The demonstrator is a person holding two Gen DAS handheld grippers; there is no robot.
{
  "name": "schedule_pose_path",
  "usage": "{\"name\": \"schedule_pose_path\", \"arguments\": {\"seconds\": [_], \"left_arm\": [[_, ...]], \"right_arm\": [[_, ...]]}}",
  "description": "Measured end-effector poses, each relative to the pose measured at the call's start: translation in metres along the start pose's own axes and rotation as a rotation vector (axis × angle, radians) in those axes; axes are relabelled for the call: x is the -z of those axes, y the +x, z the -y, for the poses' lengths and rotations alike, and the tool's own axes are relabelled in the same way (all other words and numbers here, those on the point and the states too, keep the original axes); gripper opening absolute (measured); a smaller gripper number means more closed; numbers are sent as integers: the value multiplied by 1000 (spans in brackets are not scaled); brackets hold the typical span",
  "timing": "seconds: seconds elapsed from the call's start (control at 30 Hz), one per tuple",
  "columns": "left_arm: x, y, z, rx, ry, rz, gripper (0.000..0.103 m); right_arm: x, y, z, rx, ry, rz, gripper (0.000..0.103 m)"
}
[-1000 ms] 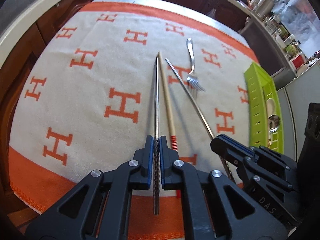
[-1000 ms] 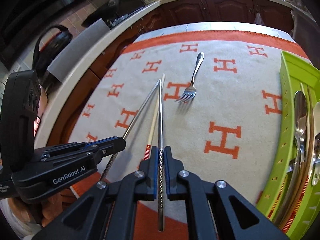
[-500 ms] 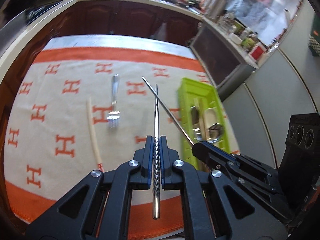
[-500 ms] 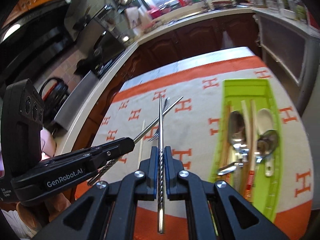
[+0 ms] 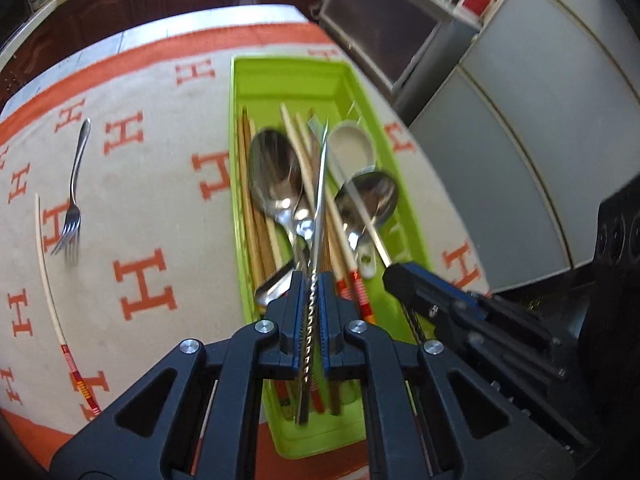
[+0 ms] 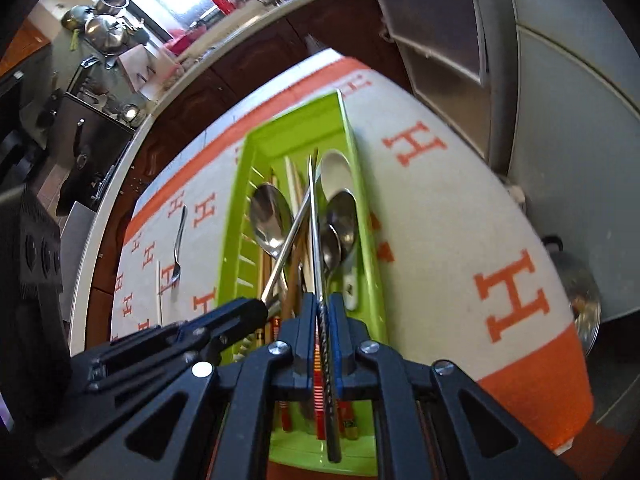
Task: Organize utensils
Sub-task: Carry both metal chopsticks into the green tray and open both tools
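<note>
left wrist: left gripper (image 5: 311, 280) clamped on a metal chopstick (image 5: 319, 200) above green tray (image 5: 288, 70); fork (image 5: 72, 196) and a pale chopstick (image 5: 48, 276) lie on cloth (image 5: 152, 208).
right wrist: right gripper (image 6: 321, 304) clamped on second metal chopstick (image 6: 313, 216); pot lid, probably, (image 6: 584, 300) past the cloth edge.
tray: spoons (image 5: 276, 176), wooden chopsticks.
change: both grippers have come from over the cloth to over the tray.
</note>
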State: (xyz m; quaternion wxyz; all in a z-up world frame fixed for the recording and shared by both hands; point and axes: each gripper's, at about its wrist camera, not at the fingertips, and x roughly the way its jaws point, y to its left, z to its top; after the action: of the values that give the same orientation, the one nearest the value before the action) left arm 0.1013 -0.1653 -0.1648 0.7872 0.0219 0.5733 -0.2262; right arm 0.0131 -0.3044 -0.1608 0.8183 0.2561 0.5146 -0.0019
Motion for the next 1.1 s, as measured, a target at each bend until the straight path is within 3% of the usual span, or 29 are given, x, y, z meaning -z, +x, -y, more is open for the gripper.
{"name": "schedule_pose_path", "arguments": {"seconds": [0.13, 0.37, 1.0, 1.07, 1.1], "left_arm": [[6, -1, -5, 9, -4, -39, 4], [13, -22, -23, 29, -38, 1, 6], [29, -69, -84, -43, -130, 98, 7], [32, -71, -94, -54, -141, 102, 16], [33, -73, -99, -63, -149, 107, 28]], "right_arm": [[1, 4, -1, -15, -1, -16, 7], [6, 6, -12, -11, -42, -18, 7], [17, -5, -58, 12, -160, 11, 7], [17, -4, -64, 6, -171, 9, 7], [18, -4, -68, 2, -179, 7, 7]]}}
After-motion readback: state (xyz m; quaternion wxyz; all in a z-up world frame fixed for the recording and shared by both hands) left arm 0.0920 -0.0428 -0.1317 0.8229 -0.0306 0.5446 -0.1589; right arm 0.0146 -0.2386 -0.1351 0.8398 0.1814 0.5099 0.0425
